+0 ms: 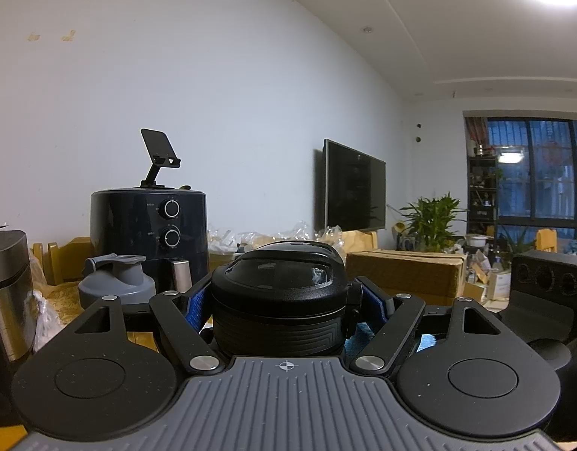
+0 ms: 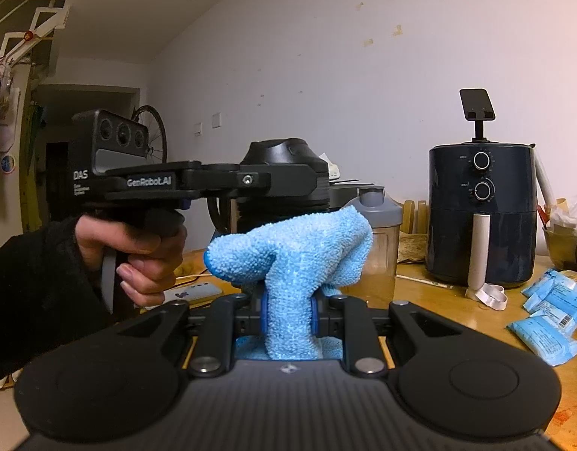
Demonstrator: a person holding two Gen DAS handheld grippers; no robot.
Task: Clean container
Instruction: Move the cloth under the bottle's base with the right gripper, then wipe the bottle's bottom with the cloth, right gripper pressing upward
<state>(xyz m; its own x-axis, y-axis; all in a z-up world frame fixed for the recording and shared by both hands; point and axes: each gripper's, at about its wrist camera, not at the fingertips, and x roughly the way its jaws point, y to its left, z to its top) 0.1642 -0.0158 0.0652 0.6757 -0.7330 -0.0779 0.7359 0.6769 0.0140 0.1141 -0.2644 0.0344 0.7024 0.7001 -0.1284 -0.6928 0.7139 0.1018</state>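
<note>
My left gripper (image 1: 277, 306) clamps the black container (image 1: 277, 300), base hidden; right gripper (image 2: 288, 310) pinches blue cloth (image 2: 292, 255), covering my fingertips.

Black ribbed container (image 1: 279, 308) held upright; bunched blue cloth (image 2: 292, 263) touches it.

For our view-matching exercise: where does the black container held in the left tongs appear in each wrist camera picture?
Left wrist view: black container sits low centre, clamped between the left tongs.
Right wrist view: it is centre-left, above the blue cloth, seen side-on.
Shared landmark: the dark air fryer, with its two dials.
</note>
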